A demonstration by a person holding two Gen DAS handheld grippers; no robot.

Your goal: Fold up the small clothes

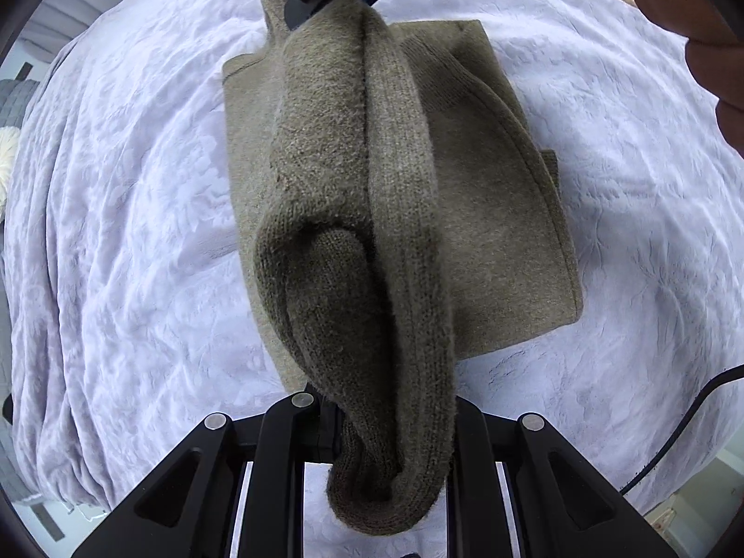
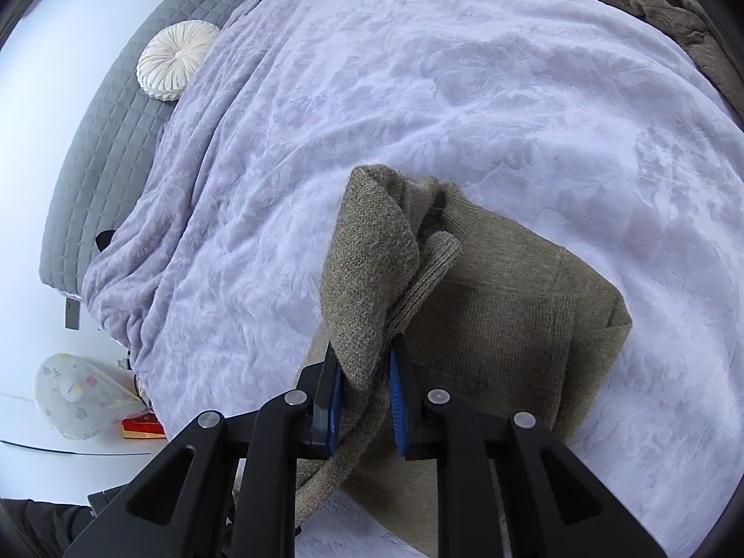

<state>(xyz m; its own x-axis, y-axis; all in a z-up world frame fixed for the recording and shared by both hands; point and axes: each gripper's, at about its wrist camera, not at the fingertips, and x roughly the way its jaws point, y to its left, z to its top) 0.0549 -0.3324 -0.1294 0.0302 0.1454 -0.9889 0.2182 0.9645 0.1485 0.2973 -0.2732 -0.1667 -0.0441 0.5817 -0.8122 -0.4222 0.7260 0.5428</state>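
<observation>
Left claw (image 1: 372, 428) pinches a bunched fold of the olive knit (image 1: 488, 214), fabric draped over its tips; right claw (image 2: 365, 400) clamps the same raised fold, blue pads (image 2: 397, 400) against wool; rest of the knit lies flat on the white bedspread (image 2: 465, 93) ahead of both; round cushion (image 2: 174, 60) far left of right claw.

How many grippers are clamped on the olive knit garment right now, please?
2: the left gripper holds its near end; the right gripper pinches the lifted far edge of the olive knit garment.
</observation>
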